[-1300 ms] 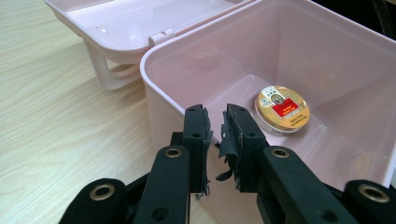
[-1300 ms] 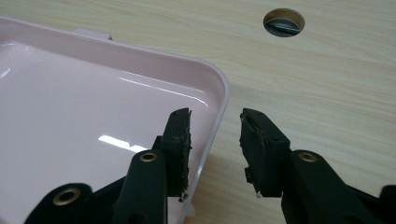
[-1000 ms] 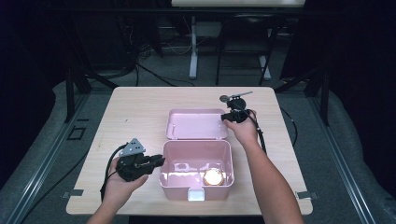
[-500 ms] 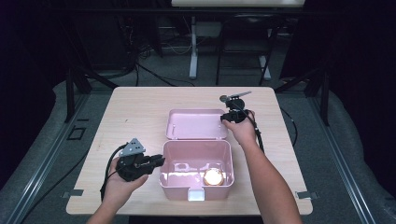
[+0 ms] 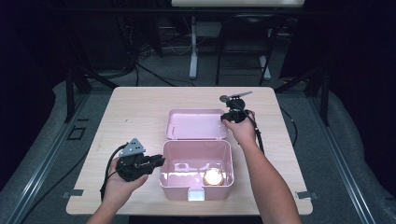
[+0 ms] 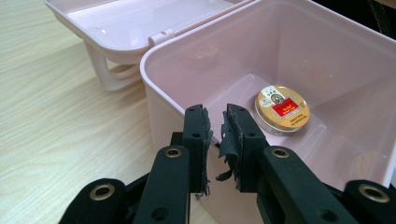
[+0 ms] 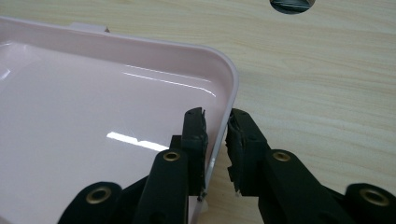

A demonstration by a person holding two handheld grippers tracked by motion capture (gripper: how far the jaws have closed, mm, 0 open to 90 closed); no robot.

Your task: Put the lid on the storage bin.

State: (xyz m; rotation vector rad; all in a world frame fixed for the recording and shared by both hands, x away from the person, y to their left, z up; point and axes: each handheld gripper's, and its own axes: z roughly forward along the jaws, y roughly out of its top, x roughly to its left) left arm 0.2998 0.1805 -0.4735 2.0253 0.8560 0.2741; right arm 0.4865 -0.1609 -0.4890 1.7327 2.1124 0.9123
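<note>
The pink box stands open near the front edge of the counter, and its lid lies flat behind it, inner side up, joined to the box at the back wall. The right gripper sits at the lid's right rim near the far corner; in the right gripper view the rim wall passes between its jaws, one inside the lid and one outside, and the jaws have just been closing to a narrow gap on that wall, though whether both pads already press on it cannot be told. On the floor of the box lies a round gold tin with a red label, toward the right side. The left gripper hovers at the box's left wall, its jaws narrowly apart over the rim with nothing between them. Beyond the right gripper a small dark round object rests on the counter.
</note>
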